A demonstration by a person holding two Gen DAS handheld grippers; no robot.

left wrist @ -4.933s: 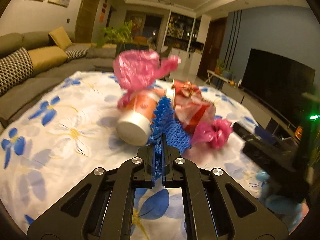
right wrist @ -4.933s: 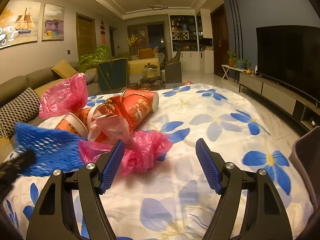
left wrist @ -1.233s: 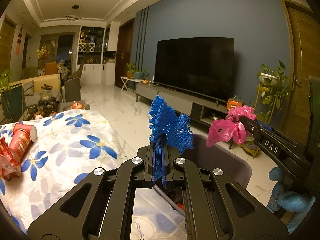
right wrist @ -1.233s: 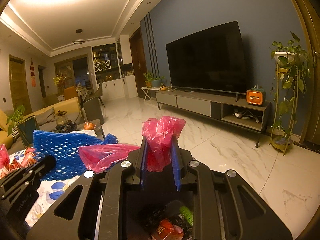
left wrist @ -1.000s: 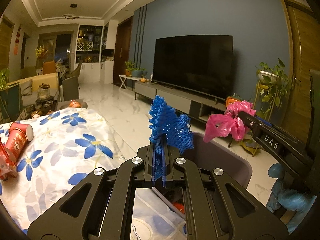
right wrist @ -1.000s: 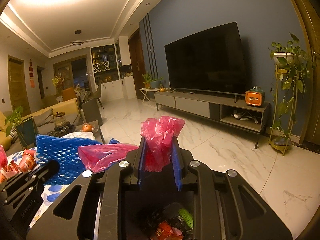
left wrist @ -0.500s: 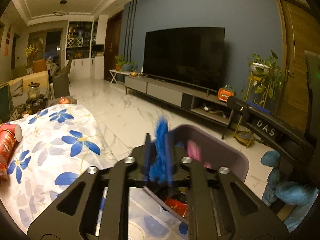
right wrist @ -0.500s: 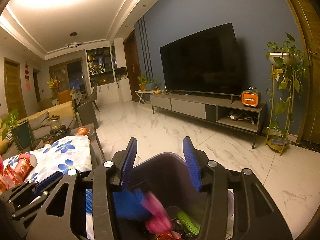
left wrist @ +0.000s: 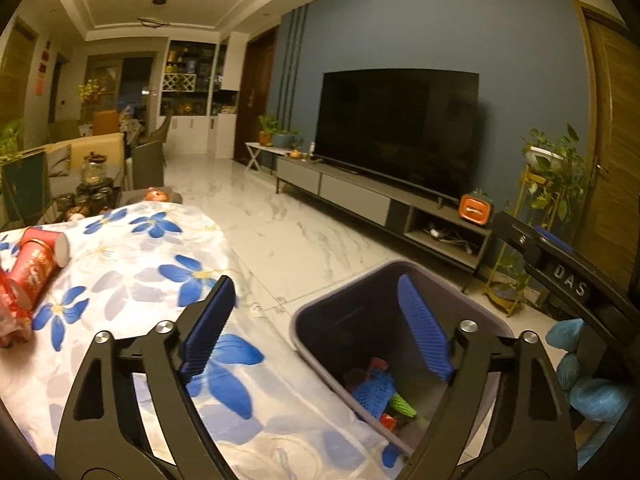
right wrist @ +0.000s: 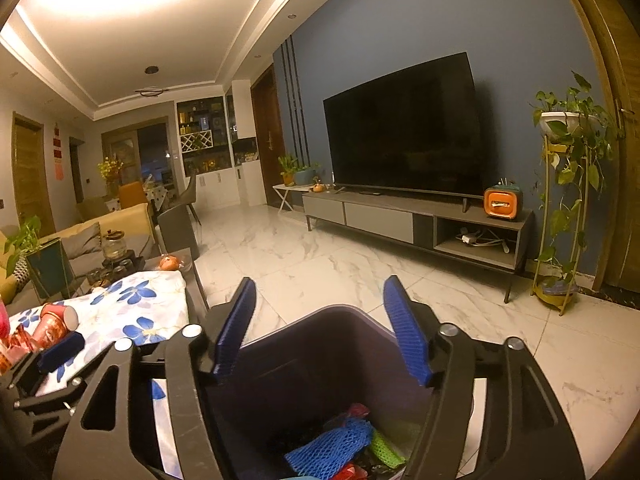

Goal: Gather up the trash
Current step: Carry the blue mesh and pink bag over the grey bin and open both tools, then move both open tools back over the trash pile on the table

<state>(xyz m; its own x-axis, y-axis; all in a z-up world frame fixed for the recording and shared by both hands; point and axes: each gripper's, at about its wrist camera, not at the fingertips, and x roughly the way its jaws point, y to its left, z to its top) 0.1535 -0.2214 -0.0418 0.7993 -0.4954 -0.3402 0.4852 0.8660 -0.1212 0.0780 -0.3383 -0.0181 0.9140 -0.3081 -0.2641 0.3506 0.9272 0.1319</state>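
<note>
Your left gripper (left wrist: 316, 328) is spread wide with nothing between its blue ribbed pads (left wrist: 206, 326), held over the gap where the flowered tablecloth (left wrist: 132, 264) meets the dark grey trash bin (left wrist: 320, 312). Your right gripper (right wrist: 320, 328) is likewise wide apart and empty, hanging directly above the bin's mouth (right wrist: 332, 316). Down in the bin you can see the blue foam net (right wrist: 328, 446) lying on top of the other rubbish, with a green piece (right wrist: 386, 450) just beside it and a bit of red wrapper (right wrist: 350, 472) below; from the left wrist view the same blue net (left wrist: 374, 394) sits at the bottom of the bin next to the green scrap (left wrist: 402, 404). On the table to your left, a red paper cup (left wrist: 38, 256) lies on its side, and crumpled red packaging (left wrist: 10, 316) lies just beside it at the picture's edge. Your blue-gloved hand (left wrist: 588, 384) grips the right tool's handle at the far right of the left view.
</note>
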